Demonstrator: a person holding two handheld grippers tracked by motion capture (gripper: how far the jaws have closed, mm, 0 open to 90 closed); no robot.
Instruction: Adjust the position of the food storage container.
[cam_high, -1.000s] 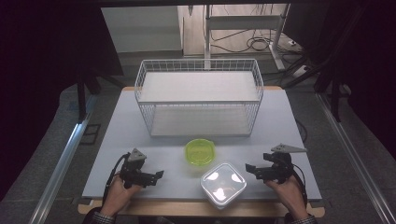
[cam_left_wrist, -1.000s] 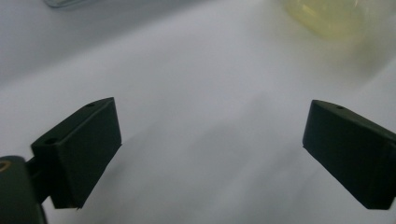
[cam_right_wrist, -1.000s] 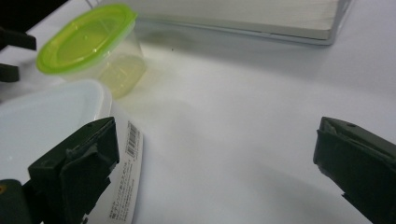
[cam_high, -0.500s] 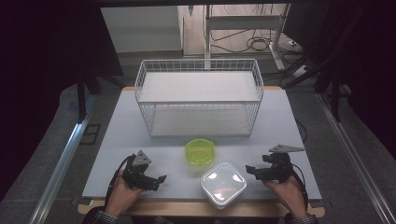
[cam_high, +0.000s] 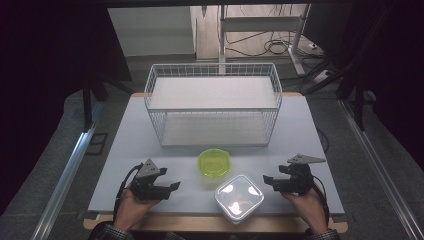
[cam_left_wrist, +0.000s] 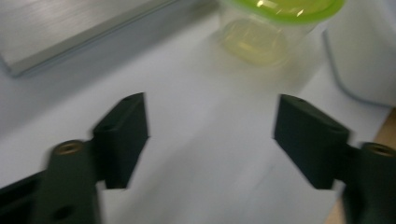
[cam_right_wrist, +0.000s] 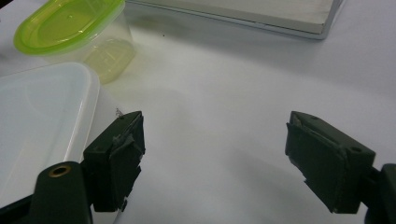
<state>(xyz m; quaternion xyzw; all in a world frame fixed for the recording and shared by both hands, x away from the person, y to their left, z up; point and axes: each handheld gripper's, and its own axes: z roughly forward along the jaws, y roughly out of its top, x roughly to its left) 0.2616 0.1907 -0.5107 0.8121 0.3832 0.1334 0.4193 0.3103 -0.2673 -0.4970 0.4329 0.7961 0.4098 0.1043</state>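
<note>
Left gripper (cam_high: 172, 187): jaws spread wide, nothing between them, bare table surface showing in the gap in the left gripper view. Ahead of its fingertips and a little to their right stands the small round clear plastic container with the lime-green lid (cam_left_wrist: 275, 25), apart from the jaws, no contact. The view is somewhat blurred.

Right gripper (cam_high: 267, 180): jaws likewise wide apart and empty. Its left finger (cam_right_wrist: 119, 156) sits just beside the wall of the square translucent white plastic container with rounded corners (cam_right_wrist: 39, 121); whether it touches cannot be told from these frames. The green-lidded tub lies beyond that, farther out from the fingertips.

In the high view the two containers stand close together between the grippers, the white one nearer the person, the green one behind it. Farther out, well beyond both, stands the white wire basket (cam_high: 212, 107) on the pale grey table (cam_high: 130, 145); its floor looks empty.

Judgement: nothing grasped, nothing placed. Work appears to be at the approach stage, each gripper lined up on a container. Gripping, lifting and any transfer, plausibly to the basket, all remain.
</note>
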